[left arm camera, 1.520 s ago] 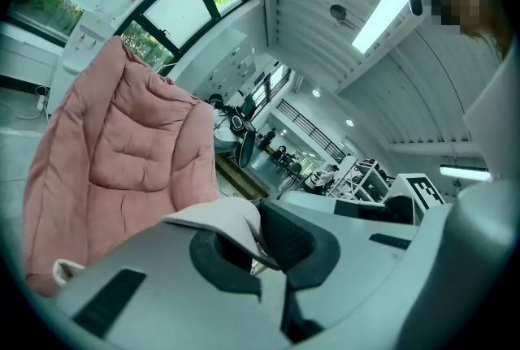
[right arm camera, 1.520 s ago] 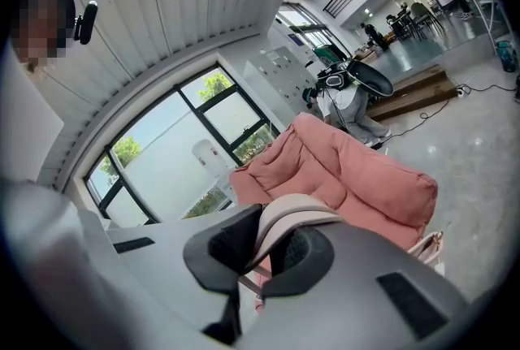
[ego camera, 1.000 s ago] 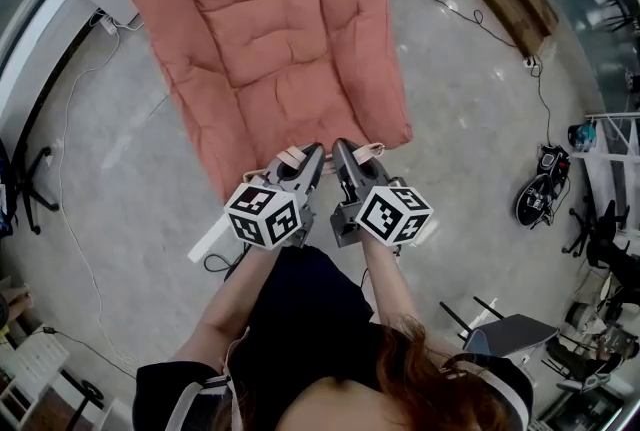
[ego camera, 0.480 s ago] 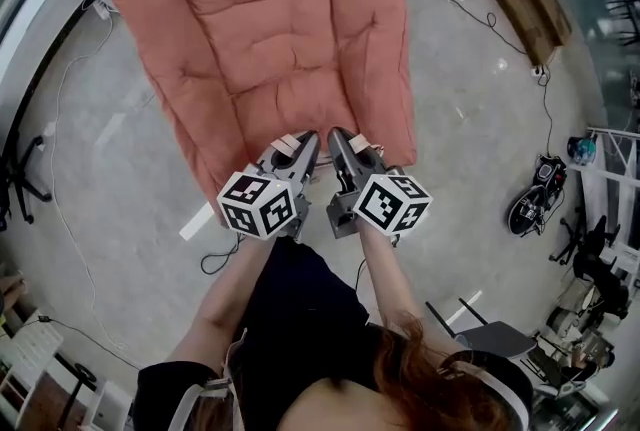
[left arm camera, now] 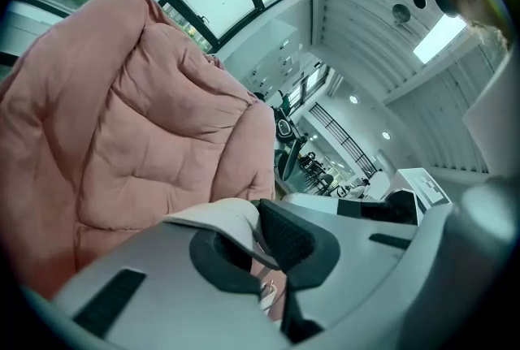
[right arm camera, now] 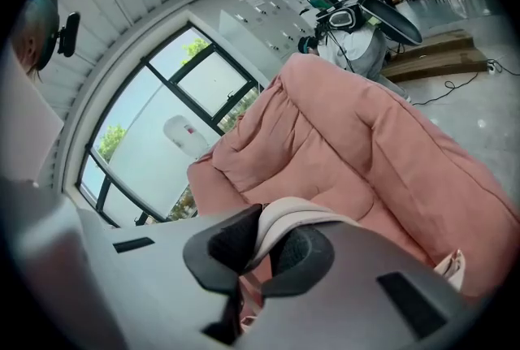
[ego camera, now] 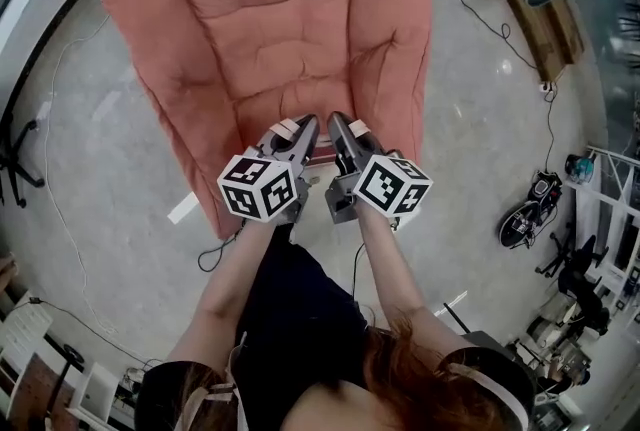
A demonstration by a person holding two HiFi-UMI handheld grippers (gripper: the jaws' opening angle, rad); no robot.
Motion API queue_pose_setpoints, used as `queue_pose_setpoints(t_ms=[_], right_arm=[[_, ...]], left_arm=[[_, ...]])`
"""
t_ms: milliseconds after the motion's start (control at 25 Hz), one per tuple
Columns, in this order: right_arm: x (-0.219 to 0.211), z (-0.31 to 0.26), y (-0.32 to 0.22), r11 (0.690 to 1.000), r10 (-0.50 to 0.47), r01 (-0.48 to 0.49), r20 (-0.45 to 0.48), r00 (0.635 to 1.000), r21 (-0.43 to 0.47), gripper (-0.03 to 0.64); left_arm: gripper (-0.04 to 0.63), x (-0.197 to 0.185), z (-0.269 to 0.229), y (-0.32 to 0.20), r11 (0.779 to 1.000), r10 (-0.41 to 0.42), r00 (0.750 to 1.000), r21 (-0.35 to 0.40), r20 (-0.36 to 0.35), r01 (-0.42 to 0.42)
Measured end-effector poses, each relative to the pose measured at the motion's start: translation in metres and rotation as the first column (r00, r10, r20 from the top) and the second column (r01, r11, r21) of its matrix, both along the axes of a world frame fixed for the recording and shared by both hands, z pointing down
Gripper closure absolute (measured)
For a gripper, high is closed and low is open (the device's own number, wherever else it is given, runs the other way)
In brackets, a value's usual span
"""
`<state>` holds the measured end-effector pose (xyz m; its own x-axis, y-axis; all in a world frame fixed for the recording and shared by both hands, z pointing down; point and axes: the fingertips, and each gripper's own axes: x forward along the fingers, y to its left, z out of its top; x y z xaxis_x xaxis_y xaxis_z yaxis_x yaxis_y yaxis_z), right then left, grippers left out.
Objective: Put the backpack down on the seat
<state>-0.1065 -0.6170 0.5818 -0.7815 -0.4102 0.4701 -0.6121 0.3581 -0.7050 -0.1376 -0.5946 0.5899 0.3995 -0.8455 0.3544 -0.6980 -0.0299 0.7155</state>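
Here, the grey floor (ego camera: 480, 149) lies all around the big pink seat (ego camera: 290, 29). Over the front edge of the seat I hold my left gripper (ego camera: 305, 131) and right gripper (ego camera: 338, 129) side by side. The left is clamped on the left strap (left arm camera: 223, 214), the right on the right strap (right arm camera: 292, 214), both beige. The body of the backpack is hidden under my grippers.

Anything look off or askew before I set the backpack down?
Nothing stands out. The left gripper and right gripper are each shut on a pale strap, side by side above the front of the pink seat. The backpack's body is not in view.
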Motion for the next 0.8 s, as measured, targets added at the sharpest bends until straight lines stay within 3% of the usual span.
queue_pose_setpoints(t_ms=[480,800], right_arm=[[-0.042,0.075,-0.085,0.995,-0.027,0.024,-0.031,0.999,-0.093,0.583],[-0.067,0.122,-0.127,0.994,-0.051,0.043,-0.075,0.996,-0.101,0.583]], left_arm=[[0.577,-0.041,0.074,-0.079,0.996,-0.075,0.997,-0.047,0.035,0.076],[0.578,-0.066,0.123,-0.119,0.991,-0.098,0.994,-0.082,0.045,0.102]])
